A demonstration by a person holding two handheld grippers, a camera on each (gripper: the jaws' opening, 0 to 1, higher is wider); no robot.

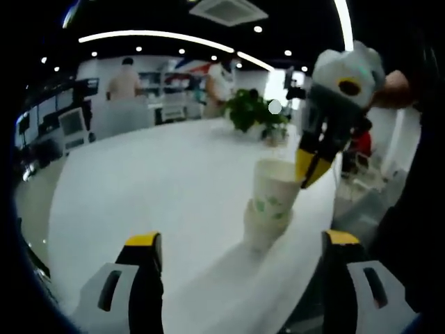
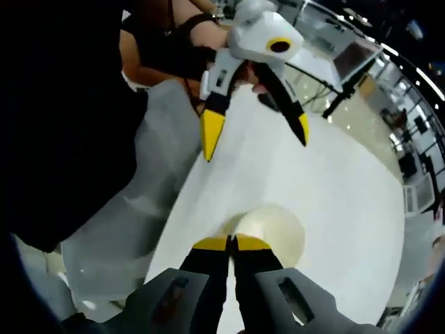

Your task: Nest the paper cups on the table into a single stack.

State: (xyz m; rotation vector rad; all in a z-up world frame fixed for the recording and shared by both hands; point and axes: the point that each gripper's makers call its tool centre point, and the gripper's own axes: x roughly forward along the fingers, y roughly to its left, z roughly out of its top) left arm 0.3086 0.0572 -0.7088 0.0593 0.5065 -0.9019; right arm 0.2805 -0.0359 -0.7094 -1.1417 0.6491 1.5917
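On the white table (image 1: 139,181), near its right-hand edge in the left gripper view, stands a nested stack of paper cups (image 1: 270,203) with green print on the sides. The stack is upright, with the topmost cup sitting high in the one below it (the exact number of cups cannot be read from the pictures).

Left gripper (image 1: 240,243): its two yellow-tipped jaws stand wide apart at the bottom of its own view, holding nothing. The stack lies ahead of them and between their lines, well clear of both tips. In the right gripper view the same gripper (image 2: 254,137) hangs above the table with jaws spread, held by a person's hand.

Right gripper (image 2: 231,243): in its own view the two jaws are pressed together, yellow tips meeting directly over the rim of the top cup (image 2: 271,233), whose open mouth is seen from above. In the left gripper view this gripper (image 1: 308,169) comes down from the upper right, its tips at the rim of the top cup on the right side. The jaws appear clamped on that rim.

Beyond the stack, a potted green plant (image 1: 252,111) stands on the far part of the table. Two people stand in the background.
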